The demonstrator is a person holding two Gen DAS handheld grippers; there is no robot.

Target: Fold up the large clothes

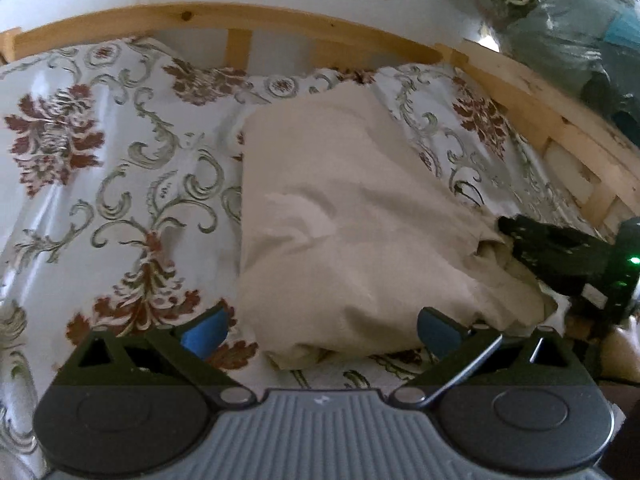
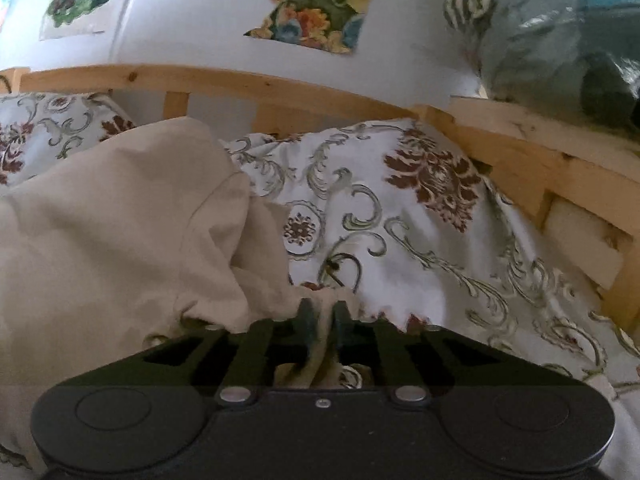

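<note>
A beige garment (image 1: 344, 216) lies roughly folded on a floral bedspread (image 1: 120, 168). My left gripper (image 1: 320, 334) is open, its blue pads on either side of the garment's near edge, just above the bed. My right gripper (image 2: 322, 320) is shut on a bunched edge of the beige garment (image 2: 120, 232). It also shows in the left wrist view (image 1: 560, 256), at the garment's right edge.
A wooden bed rail (image 1: 280, 20) runs along the back and right side (image 2: 540, 168). Bagged clothes (image 2: 560, 40) sit at the upper right. Floral pictures (image 2: 320, 4) hang on the white wall.
</note>
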